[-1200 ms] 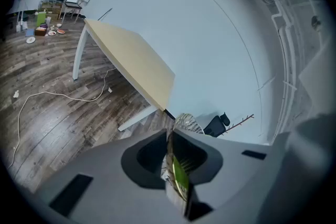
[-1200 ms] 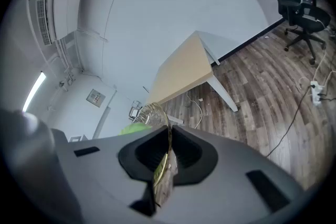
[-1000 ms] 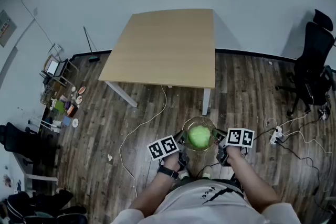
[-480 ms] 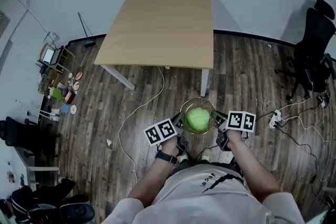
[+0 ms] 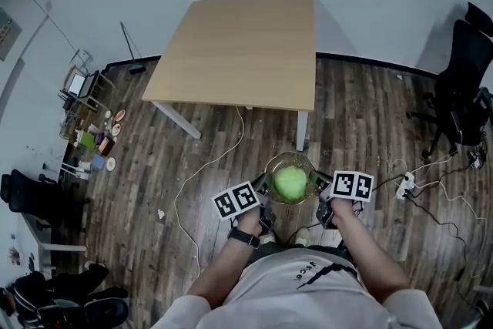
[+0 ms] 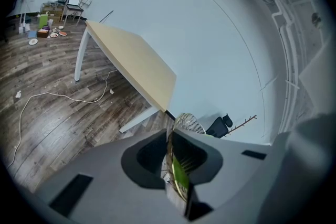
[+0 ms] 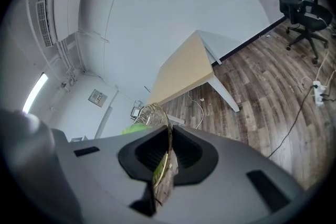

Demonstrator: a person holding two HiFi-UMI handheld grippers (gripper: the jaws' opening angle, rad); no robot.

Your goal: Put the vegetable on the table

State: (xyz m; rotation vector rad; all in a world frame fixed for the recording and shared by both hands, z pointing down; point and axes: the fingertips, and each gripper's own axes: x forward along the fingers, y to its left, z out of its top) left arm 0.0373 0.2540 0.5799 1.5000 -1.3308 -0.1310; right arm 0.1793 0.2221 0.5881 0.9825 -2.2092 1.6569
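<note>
Over floor (image 5: 192, 158), left gripper (image 5: 264, 183) and right gripper (image 5: 316, 183) clamp bowl (image 5: 274, 165) holding vegetable (image 5: 290, 182).

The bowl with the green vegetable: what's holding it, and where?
The left claw clamps the left rim of the glass bowl, the right claw the right rim; the green vegetable sits inside.

Green vegetable (image 5: 290, 182), clear ribbed bowl (image 5: 271, 167), tan table (image 5: 239, 58)

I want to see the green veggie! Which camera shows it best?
The head view: the whole round green vegetable sits in the clear bowl. Each gripper view shows only a green sliver past the bowl's rim.
</note>
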